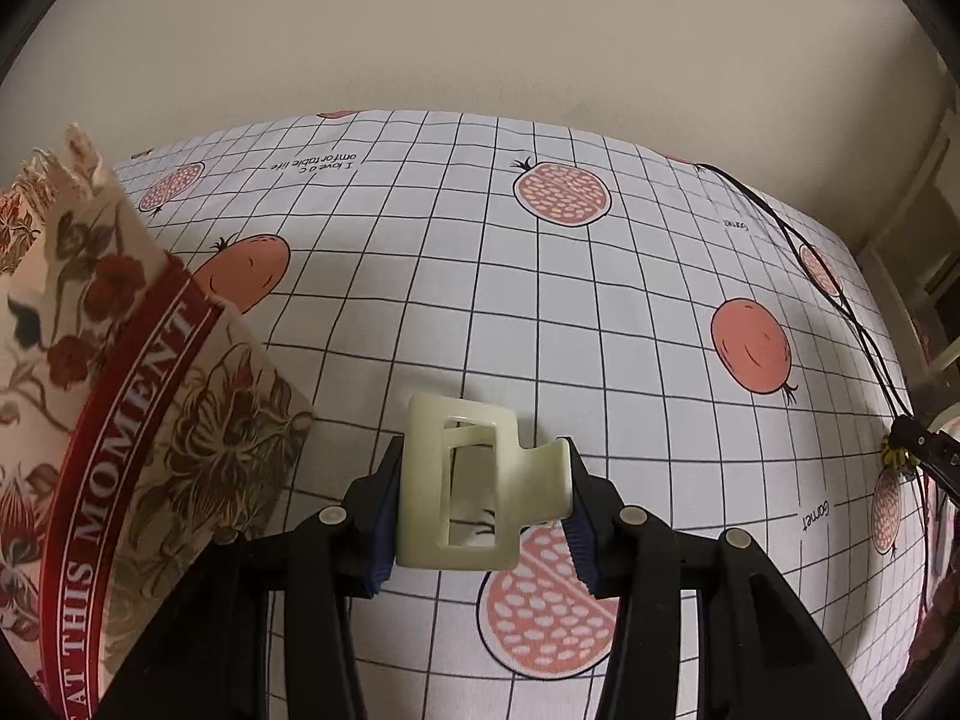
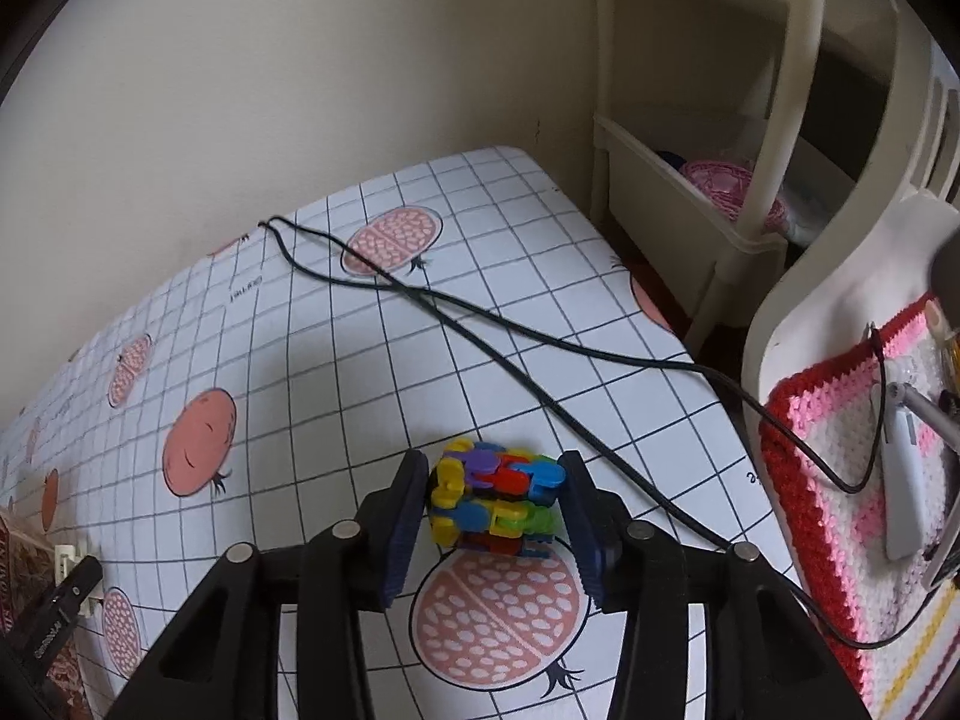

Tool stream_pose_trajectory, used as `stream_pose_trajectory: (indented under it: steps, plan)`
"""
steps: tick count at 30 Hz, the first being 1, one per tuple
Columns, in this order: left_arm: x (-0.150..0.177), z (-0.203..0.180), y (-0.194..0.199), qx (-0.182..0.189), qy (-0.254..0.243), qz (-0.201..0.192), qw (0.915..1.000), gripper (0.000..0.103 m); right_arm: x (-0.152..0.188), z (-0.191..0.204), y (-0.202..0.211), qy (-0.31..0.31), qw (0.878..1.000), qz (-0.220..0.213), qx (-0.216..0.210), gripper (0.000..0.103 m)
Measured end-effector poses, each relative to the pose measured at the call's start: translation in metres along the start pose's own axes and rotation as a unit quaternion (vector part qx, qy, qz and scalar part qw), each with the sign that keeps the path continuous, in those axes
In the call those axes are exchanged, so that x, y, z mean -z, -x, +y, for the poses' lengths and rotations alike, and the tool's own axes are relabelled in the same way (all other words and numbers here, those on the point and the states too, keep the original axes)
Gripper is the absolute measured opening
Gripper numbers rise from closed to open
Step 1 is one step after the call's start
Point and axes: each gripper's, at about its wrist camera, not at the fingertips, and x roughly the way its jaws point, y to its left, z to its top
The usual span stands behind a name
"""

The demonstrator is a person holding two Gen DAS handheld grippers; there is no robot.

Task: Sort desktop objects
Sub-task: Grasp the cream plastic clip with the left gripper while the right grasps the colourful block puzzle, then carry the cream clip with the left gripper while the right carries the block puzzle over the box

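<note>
Left hand-held gripper [image 1: 483,501]: jaws partly closed, both blue pads pressed against the sides of a cream hair claw clip [image 1: 468,486], which stands between them over the surface [image 1: 420,276].
Right hand-held gripper [image 2: 495,507]: jaws narrowed around a multicoloured block cube [image 2: 495,498], one pad touching each side; whether the cube is lifted or resting cannot be told.
Surface: a white grid-patterned cloth printed with pomegranates lies under both hand-held grippers.
Left of the left hand-held gripper: a floral fabric bag [image 1: 108,396] with a red band reading "AT THIS MOMENT", its edge just beside the left finger.
Ahead of the right hand-held gripper: a black cable [image 2: 480,330] runs in two strands across the cloth, passing close to the right of the cube.
Right of the right hand-held gripper: a chair [image 2: 798,324] with a pink, red and white crocheted cushion [image 2: 840,480]; beyond it a cream shelf rack [image 2: 690,210].
</note>
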Motion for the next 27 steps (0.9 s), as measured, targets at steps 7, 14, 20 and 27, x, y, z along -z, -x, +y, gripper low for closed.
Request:
stream_pose_trajectory:
  steps: [7, 14, 20, 27]
  plan:
    - [0.003, 0.001, 0.001, -0.003, -0.006, 0.001, 1.0000, 0.048, 0.000, -0.002, -0.005, -0.005, 1.000, 0.001, -0.005, 0.047]
    - [0.006, 0.001, 0.005, -0.002, -0.004, 0.008, 1.0000, 0.048, 0.003, -0.001, 0.000, -0.011, 1.000, 0.009, -0.015, 0.046]
    - [0.015, 0.003, 0.011, 0.000, -0.001, 0.018, 0.9998, 0.048, 0.010, -0.002, 0.012, -0.017, 1.000, 0.015, -0.018, 0.046]
    - [0.026, 0.005, 0.020, 0.001, 0.004, 0.031, 0.9995, 0.048, 0.014, 0.010, 0.036, -0.025, 0.999, 0.014, -0.039, 0.046]
